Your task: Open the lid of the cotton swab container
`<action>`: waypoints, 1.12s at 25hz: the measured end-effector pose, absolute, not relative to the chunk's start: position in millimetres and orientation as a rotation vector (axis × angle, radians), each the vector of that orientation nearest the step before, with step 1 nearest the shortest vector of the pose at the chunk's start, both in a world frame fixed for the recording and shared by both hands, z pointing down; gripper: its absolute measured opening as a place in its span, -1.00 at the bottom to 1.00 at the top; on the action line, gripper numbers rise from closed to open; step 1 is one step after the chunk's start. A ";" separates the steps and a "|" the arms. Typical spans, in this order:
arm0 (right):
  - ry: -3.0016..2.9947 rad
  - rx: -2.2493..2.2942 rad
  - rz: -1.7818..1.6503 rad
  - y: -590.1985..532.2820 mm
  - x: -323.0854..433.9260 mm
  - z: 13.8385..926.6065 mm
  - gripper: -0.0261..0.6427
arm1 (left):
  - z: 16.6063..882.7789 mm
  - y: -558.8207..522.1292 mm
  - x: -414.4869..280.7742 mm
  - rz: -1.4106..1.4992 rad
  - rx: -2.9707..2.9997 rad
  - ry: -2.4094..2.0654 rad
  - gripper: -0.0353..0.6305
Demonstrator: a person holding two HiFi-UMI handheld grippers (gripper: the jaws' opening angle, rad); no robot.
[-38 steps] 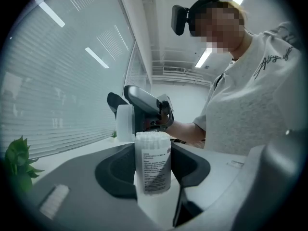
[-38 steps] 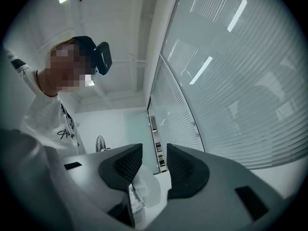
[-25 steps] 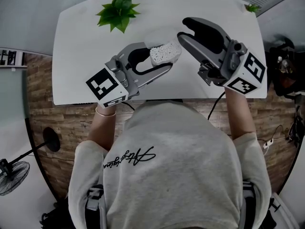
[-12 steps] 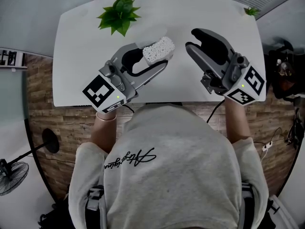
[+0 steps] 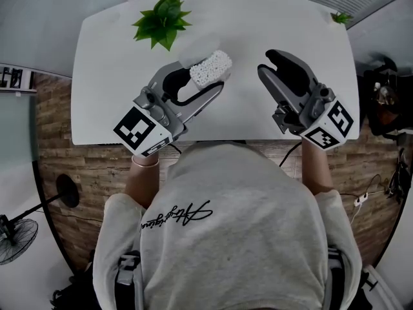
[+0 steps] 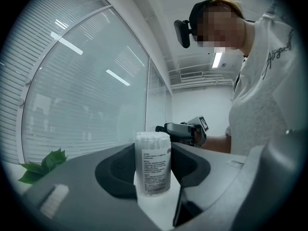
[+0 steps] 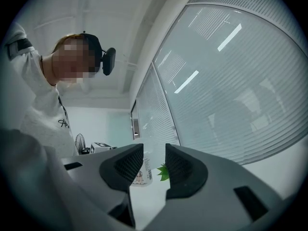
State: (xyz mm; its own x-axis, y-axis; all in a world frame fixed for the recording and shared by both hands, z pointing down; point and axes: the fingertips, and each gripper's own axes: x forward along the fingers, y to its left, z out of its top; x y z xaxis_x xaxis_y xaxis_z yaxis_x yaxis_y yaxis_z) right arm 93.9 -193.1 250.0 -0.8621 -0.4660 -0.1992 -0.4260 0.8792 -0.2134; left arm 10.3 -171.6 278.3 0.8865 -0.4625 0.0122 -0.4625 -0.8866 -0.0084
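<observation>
The cotton swab container [image 5: 211, 69] is a small clear tub with a printed label and packed white swab tips at its top. My left gripper [image 5: 207, 79] is shut on it and holds it upright above the white table [image 5: 110, 89]. In the left gripper view the container [image 6: 153, 153] stands between the two dark pads [image 6: 118, 170]. A faint clear shape lies just beyond its top; I cannot tell whether it is the lid. My right gripper [image 5: 267, 64] hovers to the right, apart from the container, its jaws closing with nothing between them. Through their narrow gap I see the container [image 7: 141, 173] in the distance.
A green potted plant [image 5: 162, 15] stands at the table's far left, and a smaller bit of greenery [image 5: 341, 10] at the far right corner. The person's torso fills the near side. A fan [image 5: 16, 237] stands on the floor at left.
My right gripper has drawn back to the right, away from the container's top. The left gripper has carried the container a little to the left.
</observation>
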 end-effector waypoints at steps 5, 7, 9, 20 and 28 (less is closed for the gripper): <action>2.811 -0.695 -0.241 -191.2 95.9 256.9 -0.50 | 281.8 -172.0 7.6 -0.011 -3.047 0.767 -0.33; 2.815 -0.705 -0.236 -190.3 96.4 259.2 -0.51 | 282.5 -172.5 7.2 -0.010 -3.047 0.770 -0.33; 2.814 -0.711 -0.235 -189.2 96.7 260.6 -0.55 | 282.3 -172.6 7.0 -0.004 -3.049 0.768 -0.33; 2.802 -0.730 -0.254 -186.2 97.3 267.5 -0.73 | 281.1 -170.4 11.6 0.031 -3.066 0.738 -0.33; 2.779 -0.748 -0.261 -188.0 100.3 266.4 -0.80 | 280.2 -170.4 12.1 0.038 -3.062 0.734 -0.33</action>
